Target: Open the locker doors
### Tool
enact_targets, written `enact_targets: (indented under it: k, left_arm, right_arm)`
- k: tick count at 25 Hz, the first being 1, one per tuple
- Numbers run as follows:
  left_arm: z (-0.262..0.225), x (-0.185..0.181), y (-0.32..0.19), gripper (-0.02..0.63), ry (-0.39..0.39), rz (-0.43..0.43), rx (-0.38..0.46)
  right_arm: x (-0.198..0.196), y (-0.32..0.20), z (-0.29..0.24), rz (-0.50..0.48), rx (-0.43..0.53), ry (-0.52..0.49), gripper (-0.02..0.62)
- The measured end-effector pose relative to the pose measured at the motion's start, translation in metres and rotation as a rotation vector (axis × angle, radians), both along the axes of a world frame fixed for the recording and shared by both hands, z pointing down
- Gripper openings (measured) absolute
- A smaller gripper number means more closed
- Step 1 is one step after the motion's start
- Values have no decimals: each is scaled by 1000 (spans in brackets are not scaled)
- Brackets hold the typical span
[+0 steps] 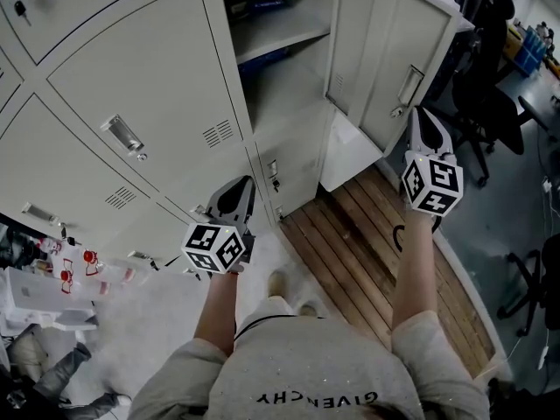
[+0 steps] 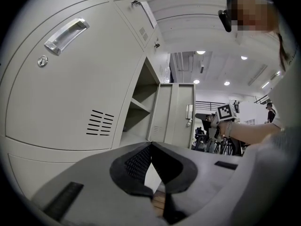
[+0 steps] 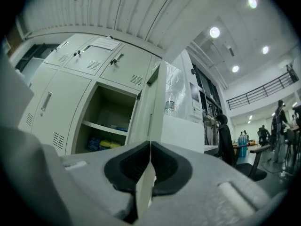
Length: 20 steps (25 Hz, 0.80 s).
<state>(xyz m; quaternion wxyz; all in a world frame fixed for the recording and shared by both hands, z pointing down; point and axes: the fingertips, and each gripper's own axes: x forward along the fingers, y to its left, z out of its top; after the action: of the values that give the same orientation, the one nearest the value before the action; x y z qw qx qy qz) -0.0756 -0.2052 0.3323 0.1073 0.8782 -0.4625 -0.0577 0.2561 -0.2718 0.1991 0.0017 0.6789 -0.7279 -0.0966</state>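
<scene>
The grey lockers (image 1: 149,86) fill the left of the head view. One compartment (image 1: 280,33) stands open, its door (image 1: 398,51) swung out to the right, handle (image 1: 409,84) facing out. My right gripper (image 1: 423,116) is just below that handle, jaws shut with nothing between them; in the right gripper view (image 3: 150,142) it looks along the door's edge (image 3: 150,102) into the shelves. My left gripper (image 1: 238,186) is shut and empty in front of the closed lower doors, left of the open compartment. In the left gripper view (image 2: 151,145) a closed door (image 2: 70,88) with its handle (image 2: 66,34) is close on the left.
A wooden pallet floor (image 1: 376,252) lies under the open door. Black office chairs (image 1: 481,86) stand to the right. Boxes and clutter (image 1: 52,278) lie at the lower left. A water bottle (image 3: 170,105) stands on a white cabinet beyond the door.
</scene>
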Motion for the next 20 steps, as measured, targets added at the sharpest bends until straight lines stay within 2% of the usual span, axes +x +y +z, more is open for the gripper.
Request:
enact_targets:
  k: [3,20]
  left_arm:
    - [1,0,-4,-2,-1,3,-3]
    - [8,-14,-22,-2,-1,-12,-23]
  right_arm:
    - [6,-5,1,38,0,25,2]
    - [45,-34,2,160,-5,21,2]
